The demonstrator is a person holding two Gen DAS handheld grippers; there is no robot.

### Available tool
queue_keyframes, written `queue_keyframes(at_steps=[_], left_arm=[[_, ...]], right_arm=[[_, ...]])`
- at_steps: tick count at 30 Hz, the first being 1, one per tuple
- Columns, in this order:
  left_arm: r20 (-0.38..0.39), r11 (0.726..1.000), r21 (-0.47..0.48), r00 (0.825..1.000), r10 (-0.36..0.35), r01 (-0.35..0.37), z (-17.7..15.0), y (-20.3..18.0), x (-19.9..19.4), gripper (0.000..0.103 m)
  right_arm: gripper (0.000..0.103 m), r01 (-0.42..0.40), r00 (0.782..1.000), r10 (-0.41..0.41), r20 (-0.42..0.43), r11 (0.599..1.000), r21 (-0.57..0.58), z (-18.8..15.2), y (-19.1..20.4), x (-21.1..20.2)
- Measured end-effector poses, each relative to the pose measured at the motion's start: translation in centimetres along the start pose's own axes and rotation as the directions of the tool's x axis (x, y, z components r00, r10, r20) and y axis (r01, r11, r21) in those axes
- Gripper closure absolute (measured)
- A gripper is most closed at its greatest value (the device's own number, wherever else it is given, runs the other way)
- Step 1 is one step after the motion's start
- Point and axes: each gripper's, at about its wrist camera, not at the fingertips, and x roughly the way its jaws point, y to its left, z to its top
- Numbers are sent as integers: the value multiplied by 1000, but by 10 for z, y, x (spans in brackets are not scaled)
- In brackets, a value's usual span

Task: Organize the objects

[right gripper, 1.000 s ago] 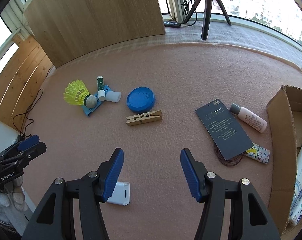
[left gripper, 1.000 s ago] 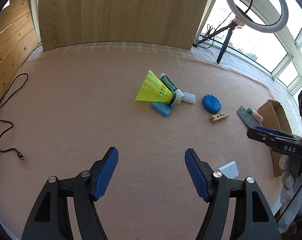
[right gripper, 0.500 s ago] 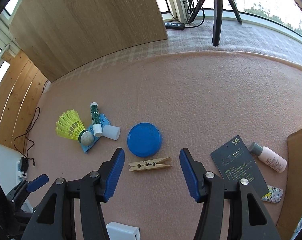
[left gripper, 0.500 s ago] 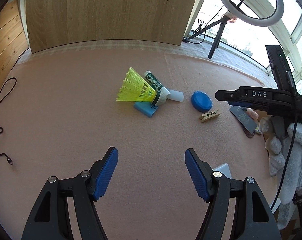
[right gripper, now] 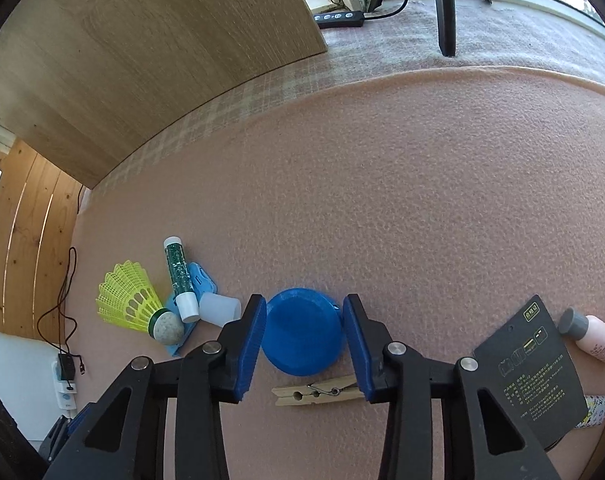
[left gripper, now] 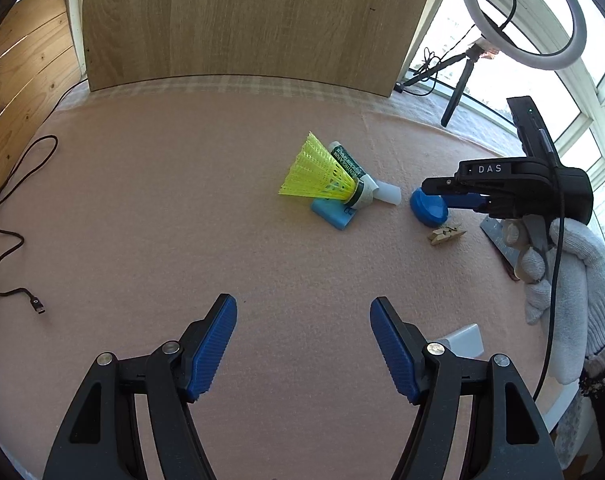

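Right hand-held gripper (right gripper: 304, 344) tilts steeply down in a white-gloved hand (left gripper: 558, 264), jaws closing w/ the blue round lid (right gripper: 302, 332) between them, pads not clearly pressing it yet. Lid lies flat on the pink worktop (right gripper: 382, 180), just beyond a wooden clothespin (right gripper: 316, 394). 1 s ago this gripper hung farther back, wider. Left hand-held gripper (left gripper: 302, 344) hovers apart, empty, unchanged.

pink carpet (left gripper: 182, 208), wood panel (left gripper: 242, 20), sunlit windows (left gripper: 594, 92)
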Motion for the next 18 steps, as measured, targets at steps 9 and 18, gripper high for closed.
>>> queue_keyframes(at_steps=[9,18], left_arm=[[3,1000,-20,1000,5,-5,-6,8,-4,30],[3,1000,-28,1000,13,-13,-15,16,-8,30]], right_arm=[[75,-34,997,25,-69,990,-138,-18,39,16],[76,-87,987,46,-156,959,-270,-44,77,25]])
